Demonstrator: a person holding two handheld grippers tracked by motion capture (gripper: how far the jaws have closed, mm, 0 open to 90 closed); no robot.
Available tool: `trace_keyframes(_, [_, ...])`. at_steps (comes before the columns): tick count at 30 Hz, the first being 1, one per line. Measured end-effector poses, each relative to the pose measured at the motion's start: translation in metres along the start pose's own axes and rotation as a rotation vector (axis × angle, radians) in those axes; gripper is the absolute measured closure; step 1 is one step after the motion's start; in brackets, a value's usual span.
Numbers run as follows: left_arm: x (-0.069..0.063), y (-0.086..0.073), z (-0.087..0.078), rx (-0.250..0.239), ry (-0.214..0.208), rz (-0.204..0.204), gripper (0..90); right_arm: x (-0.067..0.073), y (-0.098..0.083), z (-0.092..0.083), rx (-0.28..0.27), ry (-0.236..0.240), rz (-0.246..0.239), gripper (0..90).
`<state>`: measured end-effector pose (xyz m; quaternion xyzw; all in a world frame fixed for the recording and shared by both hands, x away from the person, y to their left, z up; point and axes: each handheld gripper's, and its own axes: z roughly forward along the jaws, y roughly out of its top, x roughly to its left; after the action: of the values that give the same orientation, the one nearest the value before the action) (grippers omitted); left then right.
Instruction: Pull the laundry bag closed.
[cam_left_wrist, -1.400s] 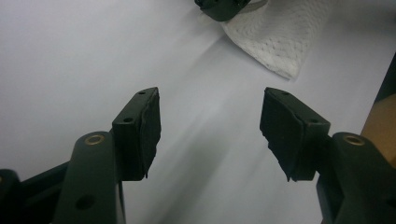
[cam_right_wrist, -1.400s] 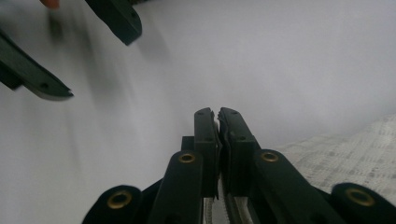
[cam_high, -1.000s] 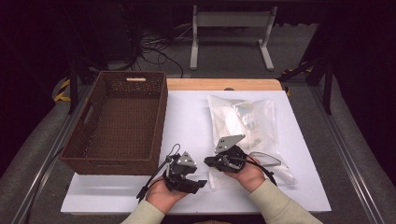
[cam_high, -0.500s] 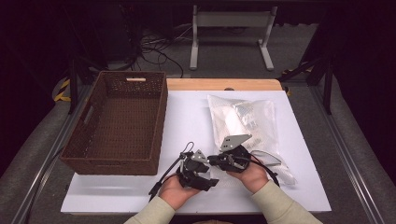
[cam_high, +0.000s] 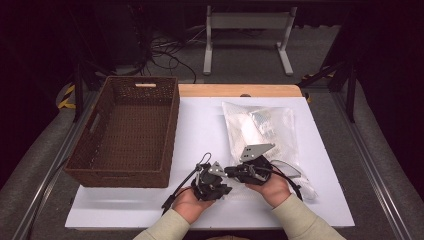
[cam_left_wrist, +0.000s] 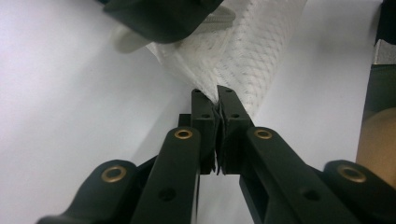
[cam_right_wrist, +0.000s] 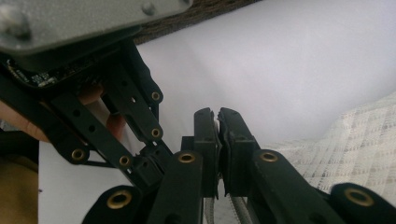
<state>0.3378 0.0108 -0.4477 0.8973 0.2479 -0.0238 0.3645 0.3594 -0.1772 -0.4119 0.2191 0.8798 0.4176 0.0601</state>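
A clear plastic bag (cam_high: 260, 130) with white mesh fabric inside lies on the right half of the white table top (cam_high: 200, 120). Both grippers meet at its near left corner. My left gripper (cam_high: 228, 188) points right; its jaws have just been closing and now pinch the bag's edge (cam_left_wrist: 243, 51) at their tips (cam_left_wrist: 217, 91). My right gripper (cam_high: 228, 171) points left, just behind the left one. It is shut (cam_right_wrist: 217, 112) on the bag's edge, and the mesh (cam_right_wrist: 355, 140) spreads to its right. Part of the left gripper's linkage (cam_right_wrist: 93, 107) sits close beside it.
A brown wicker basket (cam_high: 120, 177) stands on the left half of the table, with nothing inside it. A wooden strip (cam_high: 240, 90) runs along the table's far edge. Behind it are a metal stand (cam_high: 245, 30) and cables on the floor.
My left gripper has moved right, up to the right gripper, and its jaws have shut on the bag's edge. The right gripper has stayed in place, still shut.
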Motion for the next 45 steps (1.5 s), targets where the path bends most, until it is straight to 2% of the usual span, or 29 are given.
trace_keyframes(7, [0.000, -0.002, -0.004, 0.000, 0.008, 0.009, 88.1, -0.001, -0.004, -0.011, -0.016, 0.019, -0.002, 85.1])
trace_keyframes(8, [-0.001, -0.002, -0.004, 0.008, 0.009, 0.013, 88.1, -0.001, -0.007, -0.016, -0.018, 0.023, -0.008, 89.4])
trace_keyframes(11, [-0.003, -0.002, -0.004, 0.009, 0.015, 0.019, 88.1, -0.003, -0.011, -0.023, -0.020, 0.039, -0.002, 89.5])
trace_keyframes(16, [-0.005, -0.002, -0.003, 0.014, 0.014, 0.026, 88.1, -0.006, -0.014, -0.028, -0.021, 0.032, 0.005, 89.2])
trace_keyframes(19, [-0.007, -0.002, -0.002, 0.011, 0.016, 0.029, 88.1, -0.006, -0.011, -0.028, -0.026, 0.037, 0.002, 85.6])
trace_keyframes(21, [-0.007, -0.002, -0.002, 0.011, 0.018, 0.030, 88.0, -0.003, -0.006, -0.019, -0.019, 0.038, -0.009, 78.8])
trace_keyframes(22, [-0.007, -0.002, -0.002, 0.011, 0.018, 0.030, 88.1, -0.003, -0.006, -0.019, -0.019, 0.038, -0.009, 78.8])
trace_keyframes(23, [-0.008, -0.003, -0.002, 0.014, 0.020, 0.029, 88.0, -0.002, -0.002, -0.011, 0.000, 0.043, -0.018, 73.5])
trace_keyframes(28, [-0.009, -0.006, -0.002, 0.007, 0.027, 0.019, 88.0, 0.003, 0.006, 0.010, 0.062, 0.059, -0.039, 65.3])
trace_keyframes(35, [-0.011, -0.009, -0.003, 0.006, 0.033, 0.011, 87.9, 0.003, 0.010, 0.028, 0.129, 0.032, -0.043, 61.1])
trace_keyframes(38, [-0.012, -0.010, -0.004, 0.012, 0.040, 0.012, 87.9, 0.002, 0.011, 0.034, 0.167, 0.024, -0.079, 61.0])
trace_keyframes(40, [-0.012, -0.010, -0.003, 0.006, 0.039, 0.015, 88.0, 0.004, 0.011, 0.037, 0.184, 0.021, -0.072, 61.9])
trace_keyframes(45, [-0.013, -0.010, -0.004, 0.012, 0.034, 0.018, 88.0, 0.006, 0.011, 0.039, 0.224, 0.006, -0.085, 77.9])
